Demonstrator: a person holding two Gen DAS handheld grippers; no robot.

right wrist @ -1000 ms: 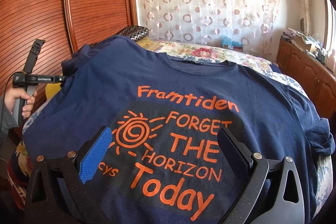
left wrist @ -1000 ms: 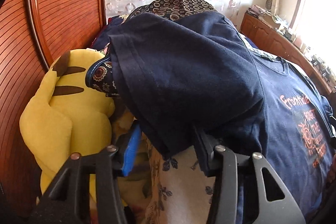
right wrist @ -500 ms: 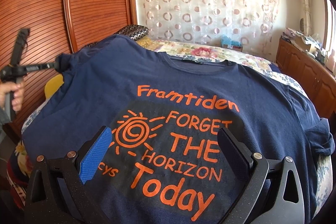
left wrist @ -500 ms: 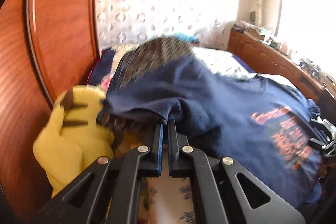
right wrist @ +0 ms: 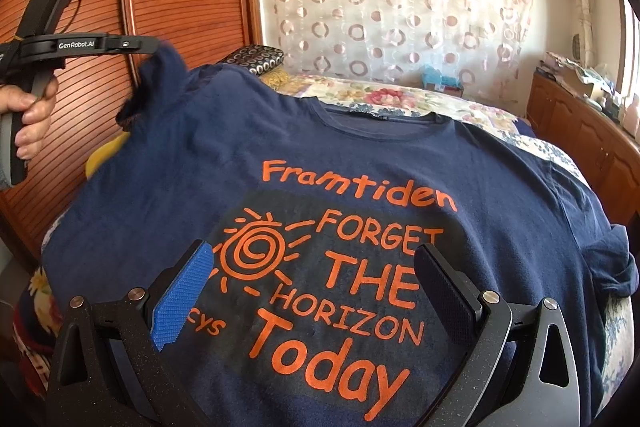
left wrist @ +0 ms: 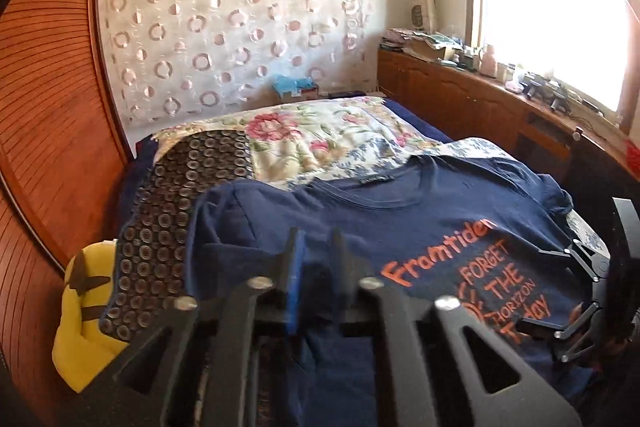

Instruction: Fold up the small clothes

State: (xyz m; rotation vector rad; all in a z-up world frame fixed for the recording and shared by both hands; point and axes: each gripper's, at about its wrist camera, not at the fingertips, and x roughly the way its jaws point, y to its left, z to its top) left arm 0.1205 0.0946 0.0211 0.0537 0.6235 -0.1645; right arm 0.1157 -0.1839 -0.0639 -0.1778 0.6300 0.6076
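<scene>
Navy T-shirt (right wrist: pixel 360 163), apparently sleeve-lifted

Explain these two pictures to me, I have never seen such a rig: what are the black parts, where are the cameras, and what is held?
There is no robot. A person carries a gripper in each hand, each with a fisheye camera looking along its two jaws. The left wrist view shows the left gripper at the bottom. The right wrist view shows the right gripper, jaws wide open and empty, over a navy shirt spread on the bed. At the left of that view, a hand holds the left gripper. Its jaws have just been opening. The sleeve rises to their tips, but whether they pinch it is unclear. A plush and a cushion lie beside the shirt.
</scene>
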